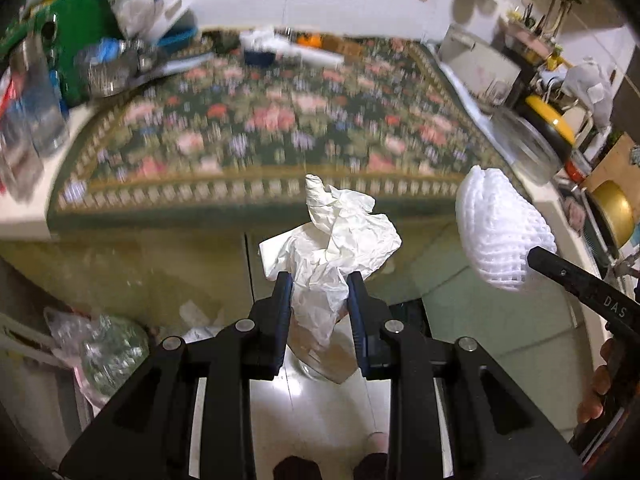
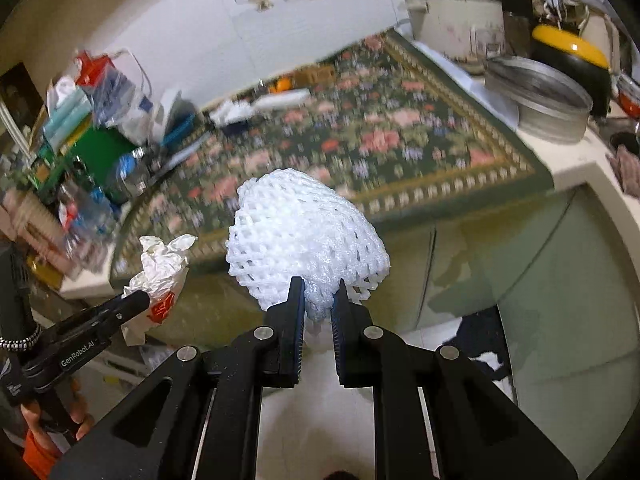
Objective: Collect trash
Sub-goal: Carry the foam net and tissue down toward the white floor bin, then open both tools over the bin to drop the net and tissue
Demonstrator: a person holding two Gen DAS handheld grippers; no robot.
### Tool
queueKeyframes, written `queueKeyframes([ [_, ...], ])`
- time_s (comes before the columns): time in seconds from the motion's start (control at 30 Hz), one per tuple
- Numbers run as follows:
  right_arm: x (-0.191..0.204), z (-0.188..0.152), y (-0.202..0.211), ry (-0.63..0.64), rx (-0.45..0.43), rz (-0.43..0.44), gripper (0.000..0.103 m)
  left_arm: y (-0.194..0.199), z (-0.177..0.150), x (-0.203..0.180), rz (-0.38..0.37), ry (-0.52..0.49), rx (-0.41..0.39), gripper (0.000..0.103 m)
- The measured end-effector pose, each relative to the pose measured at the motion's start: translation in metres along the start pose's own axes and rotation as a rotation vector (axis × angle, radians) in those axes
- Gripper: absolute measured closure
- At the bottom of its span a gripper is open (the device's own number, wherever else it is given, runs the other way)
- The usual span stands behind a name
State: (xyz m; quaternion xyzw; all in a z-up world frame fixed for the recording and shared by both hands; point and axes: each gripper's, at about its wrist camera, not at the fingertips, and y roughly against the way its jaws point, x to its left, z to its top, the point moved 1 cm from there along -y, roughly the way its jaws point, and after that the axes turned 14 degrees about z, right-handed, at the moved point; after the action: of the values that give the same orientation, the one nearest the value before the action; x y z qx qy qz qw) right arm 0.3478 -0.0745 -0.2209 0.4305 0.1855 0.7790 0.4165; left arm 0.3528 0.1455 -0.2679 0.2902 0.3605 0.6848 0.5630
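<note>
My left gripper (image 1: 319, 282) is shut on a crumpled white plastic bag (image 1: 340, 232) and holds it in the air in front of the counter's front edge. The bag also shows in the right wrist view (image 2: 162, 268), with red print on it, held by the left gripper (image 2: 140, 300). My right gripper (image 2: 319, 288) is shut on a white foam fruit net (image 2: 304, 236), also held in the air before the counter. The net shows at the right of the left wrist view (image 1: 500, 228), with the right gripper's finger (image 1: 560, 270) below it.
A floral mat (image 1: 260, 128) covers the counter. Bottles, bags and a green box (image 1: 80, 44) crowd its left end. A metal pan (image 2: 536, 96) and a yellow-lidded pot (image 2: 572, 52) stand at the right. A plastic bag of bottles (image 1: 104, 348) lies on the floor, low left.
</note>
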Motion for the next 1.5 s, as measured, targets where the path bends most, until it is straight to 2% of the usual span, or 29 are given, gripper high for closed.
queueKeyframes([
  [0.27,-0.070,-0.066,-0.062,0.044,0.154,-0.012,0.091,-0.095,-0.081,-0.039,0.062,0.060,0.077,0.076],
  [0.43,-0.122,-0.117,-0.125,0.126,0.255,-0.076,0.091,-0.166,-0.136,-0.055,0.092,0.082,0.129,0.076],
  [0.57,-0.158,-0.155,-0.180,0.138,0.324,-0.071,0.091,-0.215,-0.168,-0.058,0.095,0.081,0.165,0.076],
  [0.67,-0.178,-0.178,-0.223,0.140,0.368,-0.050,0.090,-0.251,-0.187,-0.057,0.110,0.073,0.183,0.076],
  [0.77,-0.188,-0.192,-0.253,0.143,0.376,-0.035,0.086,-0.277,-0.202,-0.054,0.123,0.078,0.200,0.076],
  [0.93,-0.214,-0.216,-0.294,0.046,0.434,0.058,0.081,-0.316,-0.215,-0.056,0.138,0.078,0.227,0.076],
  [1.0,-0.222,-0.223,-0.307,0.015,0.463,0.070,0.081,-0.330,-0.218,-0.059,0.126,0.074,0.241,0.076],
  [1.1,-0.229,-0.227,-0.310,0.021,0.467,0.026,0.080,-0.349,-0.222,-0.066,0.106,0.051,0.261,0.075],
  [1.27,-0.229,-0.224,-0.299,0.051,0.443,-0.007,0.067,-0.373,-0.229,-0.088,0.057,0.024,0.309,0.071],
  [1.33,-0.227,-0.220,-0.296,0.059,0.436,-0.021,0.064,-0.381,-0.231,-0.096,0.042,0.023,0.342,0.052],
  [1.37,-0.226,-0.219,-0.295,0.063,0.431,-0.029,0.063,-0.386,-0.232,-0.100,0.048,0.027,0.367,0.048],
  [1.5,-0.223,-0.211,-0.281,0.072,0.402,-0.069,0.061,-0.389,-0.233,-0.102,0.054,0.042,0.383,0.047],
])
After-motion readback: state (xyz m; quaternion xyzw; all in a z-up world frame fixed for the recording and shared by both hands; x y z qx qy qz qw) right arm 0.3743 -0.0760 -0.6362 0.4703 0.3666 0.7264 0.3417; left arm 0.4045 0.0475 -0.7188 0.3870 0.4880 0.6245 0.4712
